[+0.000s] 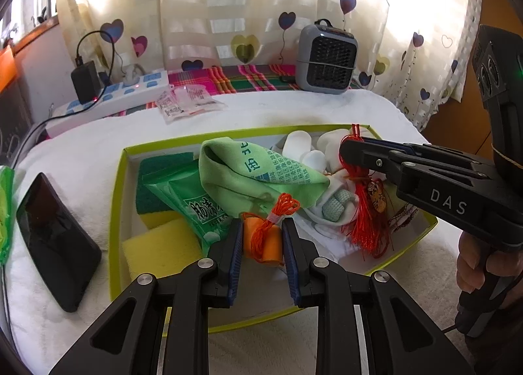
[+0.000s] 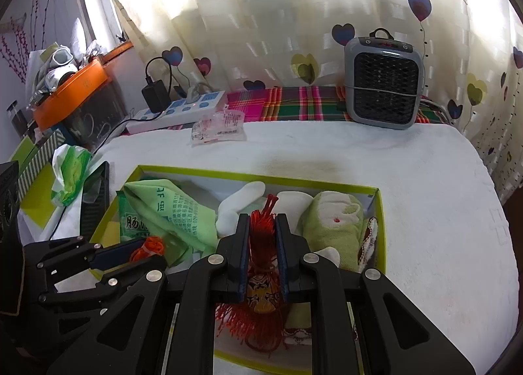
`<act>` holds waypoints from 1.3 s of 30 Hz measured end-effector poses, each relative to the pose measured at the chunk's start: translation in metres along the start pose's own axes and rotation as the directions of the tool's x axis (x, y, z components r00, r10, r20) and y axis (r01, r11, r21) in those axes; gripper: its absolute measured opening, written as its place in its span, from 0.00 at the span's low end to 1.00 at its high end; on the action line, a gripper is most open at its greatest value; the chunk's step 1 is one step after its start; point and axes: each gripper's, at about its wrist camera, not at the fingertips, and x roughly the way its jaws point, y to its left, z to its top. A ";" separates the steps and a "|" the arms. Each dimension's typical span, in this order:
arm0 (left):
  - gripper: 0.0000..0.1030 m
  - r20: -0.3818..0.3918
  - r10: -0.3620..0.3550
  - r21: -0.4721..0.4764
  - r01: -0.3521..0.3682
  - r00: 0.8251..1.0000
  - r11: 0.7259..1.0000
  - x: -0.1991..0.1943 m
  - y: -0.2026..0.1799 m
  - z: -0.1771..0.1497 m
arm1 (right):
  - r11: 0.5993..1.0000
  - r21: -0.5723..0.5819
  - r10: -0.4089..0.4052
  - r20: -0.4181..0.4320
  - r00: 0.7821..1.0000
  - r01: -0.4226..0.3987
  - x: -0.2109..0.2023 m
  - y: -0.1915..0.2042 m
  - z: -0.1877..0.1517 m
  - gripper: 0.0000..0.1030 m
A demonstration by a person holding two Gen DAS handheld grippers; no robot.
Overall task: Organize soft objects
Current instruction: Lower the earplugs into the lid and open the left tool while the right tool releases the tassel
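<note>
A shallow yellow-green box on the white towel holds soft things: a green cloth, white socks, yellow and green sponges and a green packet. My left gripper is shut on an orange bundle wound with orange string over the box's near edge. My right gripper is shut on a red tassel charm with a painted mask, held above the box's right part.
A black phone lies left of the box. A power strip and clear packets lie behind, a grey heater at the back right. A green tissue pack sits at the left.
</note>
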 end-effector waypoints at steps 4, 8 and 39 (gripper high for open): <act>0.22 -0.002 0.002 0.002 -0.002 1.000 1.000 0.000 -0.001 0.000 | 1.000 -0.004 -0.004 0.008 1.000 0.004 0.001 0.002 -0.001 0.15; 0.24 -0.003 0.004 0.002 -0.004 1.000 1.000 0.001 -0.001 0.000 | 1.000 0.006 -0.001 0.012 1.000 0.001 0.002 0.002 -0.001 0.15; 0.45 0.007 0.014 -0.006 -0.014 1.000 1.000 -0.007 -0.004 -0.004 | 0.999 0.050 0.012 0.052 0.999 -0.014 -0.011 0.000 -0.010 0.52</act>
